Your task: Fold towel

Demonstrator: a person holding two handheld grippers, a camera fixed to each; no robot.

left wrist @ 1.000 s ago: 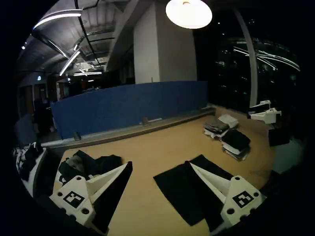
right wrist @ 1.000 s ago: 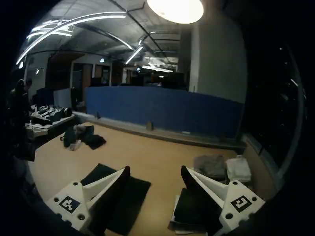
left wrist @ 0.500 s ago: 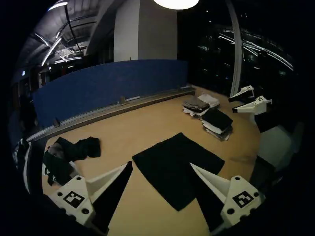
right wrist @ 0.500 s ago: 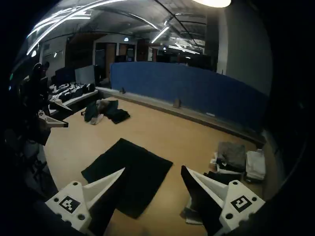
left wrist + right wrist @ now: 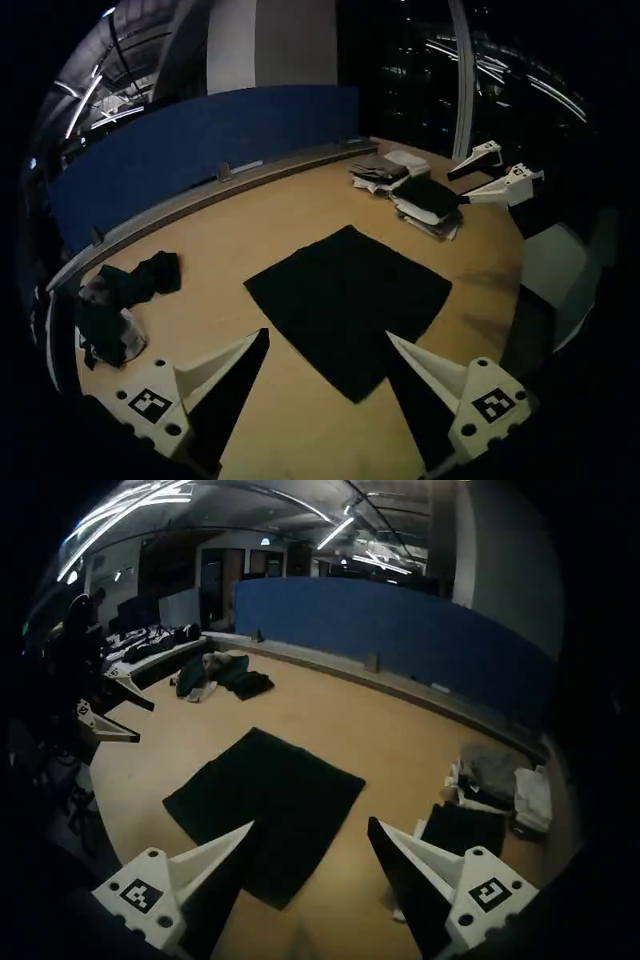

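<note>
Two grippers hung above the wooden tabletop (image 5: 240, 232), each with its fingers spread apart and gripping nothing. The left gripper (image 5: 326, 334) pointed down at a dark towel (image 5: 348, 300) that lay flat and unfolded in the middle of the tabletop, one corner reaching between its fingers. The right gripper (image 5: 310, 822) hung above the towel's near edge. Stacks of folded towels (image 5: 416, 200) sat toward the far right, well apart from a crumpled heap of cloth (image 5: 120, 296) at the left, before a blue partition (image 5: 200, 148).
</note>
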